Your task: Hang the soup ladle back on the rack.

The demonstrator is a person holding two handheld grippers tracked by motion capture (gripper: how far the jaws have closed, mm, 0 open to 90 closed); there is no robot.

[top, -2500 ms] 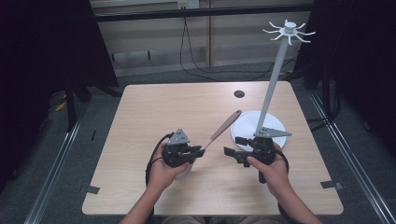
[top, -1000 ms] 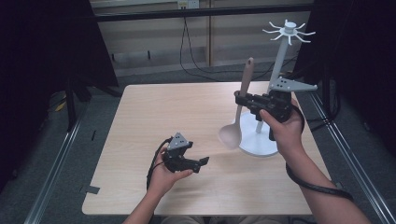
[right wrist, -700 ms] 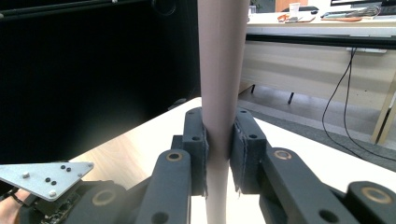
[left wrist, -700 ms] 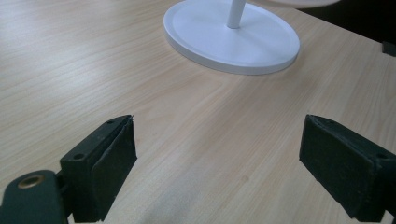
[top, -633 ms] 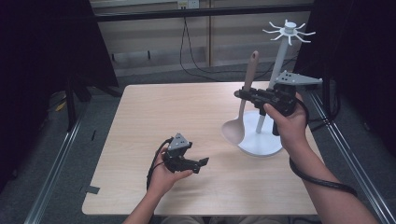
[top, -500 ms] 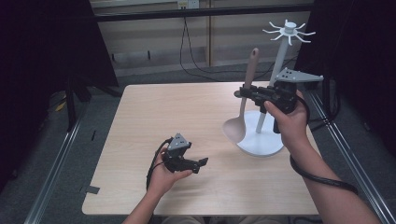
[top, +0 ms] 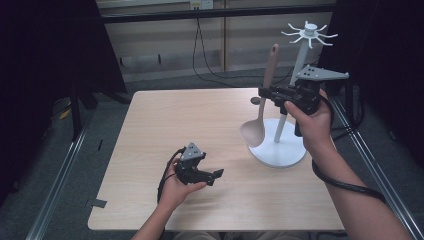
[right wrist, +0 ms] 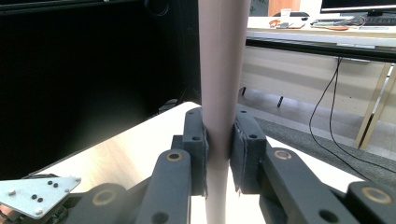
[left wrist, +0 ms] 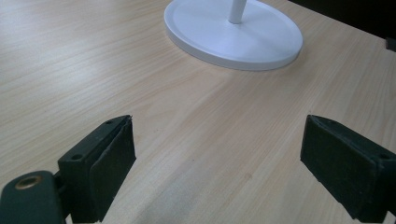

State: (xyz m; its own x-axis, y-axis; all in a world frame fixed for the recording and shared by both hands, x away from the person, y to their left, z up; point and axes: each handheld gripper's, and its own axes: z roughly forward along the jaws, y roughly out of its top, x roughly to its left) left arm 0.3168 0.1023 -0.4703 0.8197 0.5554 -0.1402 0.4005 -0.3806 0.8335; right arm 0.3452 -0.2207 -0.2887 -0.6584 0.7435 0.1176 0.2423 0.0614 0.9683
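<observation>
Raised off the table since earlier, the wooden spoon [top: 263, 95] now stands near-upright, handle at twelve o'clock, pinched by the right gripper [top: 263, 93] beside the white rack [top: 287, 127]; the left gripper [top: 217, 174] rests spread.

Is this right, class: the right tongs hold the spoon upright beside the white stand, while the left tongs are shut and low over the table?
Not quite. The left tongs are open, jaws wide apart over the table, as the left gripper view shows. The right tongs do hold the spoon upright beside the white stand.
</observation>
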